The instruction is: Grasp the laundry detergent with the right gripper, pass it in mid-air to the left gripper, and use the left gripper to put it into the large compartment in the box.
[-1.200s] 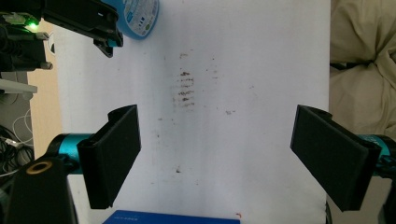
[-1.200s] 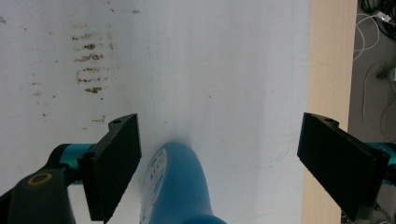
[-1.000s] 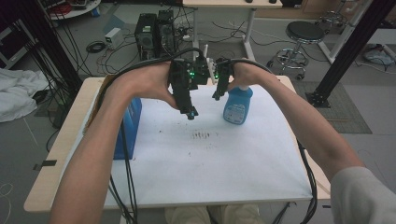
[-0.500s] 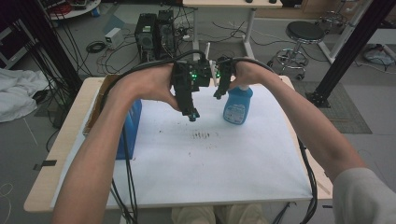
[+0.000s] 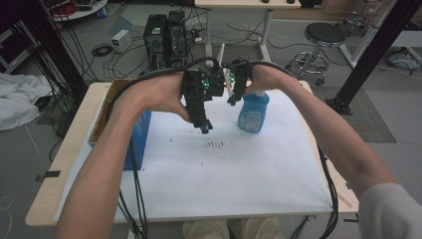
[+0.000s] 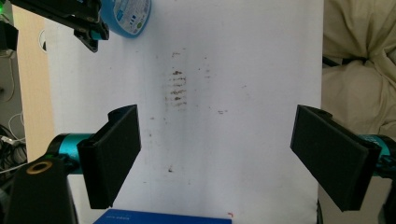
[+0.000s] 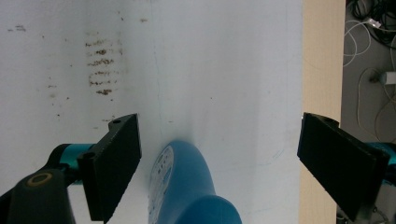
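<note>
On the stained white sheet (image 5: 199, 169) stands a blue bottle (image 5: 253, 113), both hand-held grippers released.

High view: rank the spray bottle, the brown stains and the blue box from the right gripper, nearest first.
From the right gripper:
1. Spray bottle, directly beneath it, toward the table's far edge.
2. Brown stains, mid-mat, nearer the person.
3. Blue box, at the table's left side.
</note>
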The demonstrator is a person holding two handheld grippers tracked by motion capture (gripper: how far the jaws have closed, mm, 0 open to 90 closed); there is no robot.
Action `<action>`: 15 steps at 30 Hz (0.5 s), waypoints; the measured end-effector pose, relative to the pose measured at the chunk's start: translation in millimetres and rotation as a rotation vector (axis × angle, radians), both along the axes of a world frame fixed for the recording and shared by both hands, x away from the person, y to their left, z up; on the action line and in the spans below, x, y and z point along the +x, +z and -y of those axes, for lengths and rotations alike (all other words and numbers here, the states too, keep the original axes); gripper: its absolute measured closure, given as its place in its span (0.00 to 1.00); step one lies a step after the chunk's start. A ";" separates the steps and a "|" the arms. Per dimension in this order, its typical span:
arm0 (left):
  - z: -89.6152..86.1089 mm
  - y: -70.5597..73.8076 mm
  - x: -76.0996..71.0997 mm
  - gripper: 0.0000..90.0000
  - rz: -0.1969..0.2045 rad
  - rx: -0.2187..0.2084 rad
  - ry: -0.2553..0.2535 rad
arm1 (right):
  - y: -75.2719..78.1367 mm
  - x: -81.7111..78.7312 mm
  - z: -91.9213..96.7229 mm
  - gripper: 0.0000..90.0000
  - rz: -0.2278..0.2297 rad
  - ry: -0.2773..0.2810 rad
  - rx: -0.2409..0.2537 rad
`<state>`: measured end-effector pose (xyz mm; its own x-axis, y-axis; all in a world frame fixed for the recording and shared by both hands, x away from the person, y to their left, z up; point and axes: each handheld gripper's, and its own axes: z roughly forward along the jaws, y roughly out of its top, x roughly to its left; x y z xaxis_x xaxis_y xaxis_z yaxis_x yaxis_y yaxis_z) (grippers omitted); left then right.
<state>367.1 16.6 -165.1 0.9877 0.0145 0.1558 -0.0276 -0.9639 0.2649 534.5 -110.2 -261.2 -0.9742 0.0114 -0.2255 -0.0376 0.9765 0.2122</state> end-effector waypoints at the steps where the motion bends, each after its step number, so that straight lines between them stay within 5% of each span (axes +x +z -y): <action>1: -0.1 -0.4 0.9 0.18 -0.001 -0.002 -0.001 | -0.1 1.0 0.6 0.14 0.000 0.002 -0.002; 15: 1.3 -6.3 6.3 0.18 -0.010 0.005 -0.003 | 1.4 3.3 7.9 0.14 -0.007 -0.012 -0.003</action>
